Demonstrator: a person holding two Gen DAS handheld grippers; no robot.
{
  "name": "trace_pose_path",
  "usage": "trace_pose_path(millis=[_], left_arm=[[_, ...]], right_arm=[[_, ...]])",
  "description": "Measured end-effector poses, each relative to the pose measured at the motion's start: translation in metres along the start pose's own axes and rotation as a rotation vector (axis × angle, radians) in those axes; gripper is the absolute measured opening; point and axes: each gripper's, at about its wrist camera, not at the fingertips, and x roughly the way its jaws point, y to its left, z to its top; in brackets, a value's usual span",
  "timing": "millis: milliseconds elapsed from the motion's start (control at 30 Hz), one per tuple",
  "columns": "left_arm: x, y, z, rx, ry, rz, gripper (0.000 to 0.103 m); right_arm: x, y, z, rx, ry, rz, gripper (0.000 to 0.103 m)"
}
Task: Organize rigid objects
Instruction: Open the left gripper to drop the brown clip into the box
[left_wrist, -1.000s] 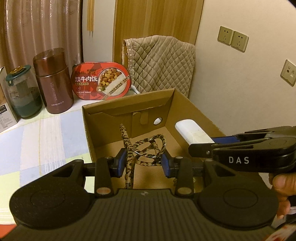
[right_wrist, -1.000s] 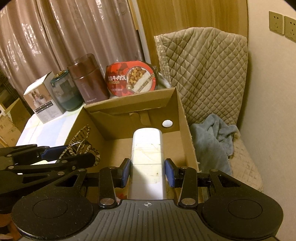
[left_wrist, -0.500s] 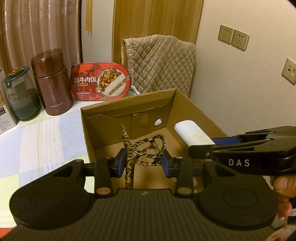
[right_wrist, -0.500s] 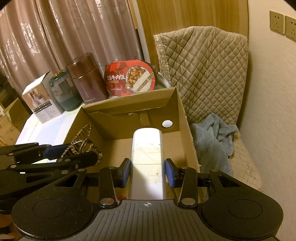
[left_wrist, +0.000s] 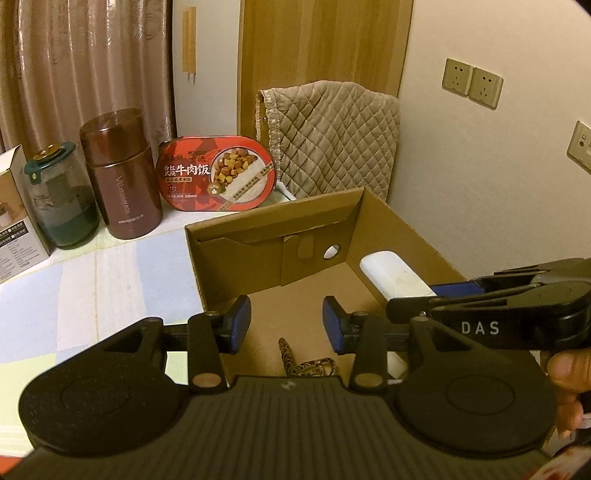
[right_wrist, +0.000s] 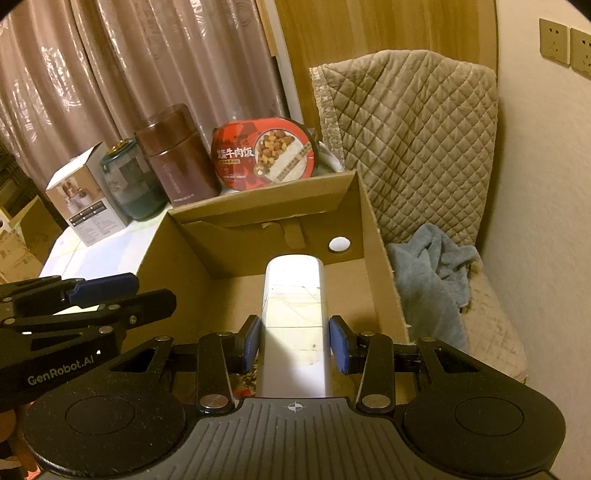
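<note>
Left gripper (left_wrist: 286, 325): jaws opening, nothing between the pads. The leopard-print strap (left_wrist: 303, 363) lies on the floor of the cardboard box (left_wrist: 406, 236), below and just nearer than the fingertips, clear of them. Right gripper (right_wrist: 295, 345): clamped on the white cylinder (right_wrist: 293, 314), which is held over the box's right side and points toward the box's far wall.

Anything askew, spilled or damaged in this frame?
Nothing spilled or broken. The leopard-print strap lies loose on the cardboard box floor under the left gripper, whose jaws are opening, nothing between them. The right gripper holds the white bottle over the box.
</note>
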Motion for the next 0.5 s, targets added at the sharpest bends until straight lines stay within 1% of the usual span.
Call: trace_pose_path(millis=[500], left_arm=[[-0.004,0.001,-0.006,-0.010,0.009,-0.001,0.037]], right_arm=[[-0.001,0.011,0.000,-0.006,0.001,0.008,0.037]])
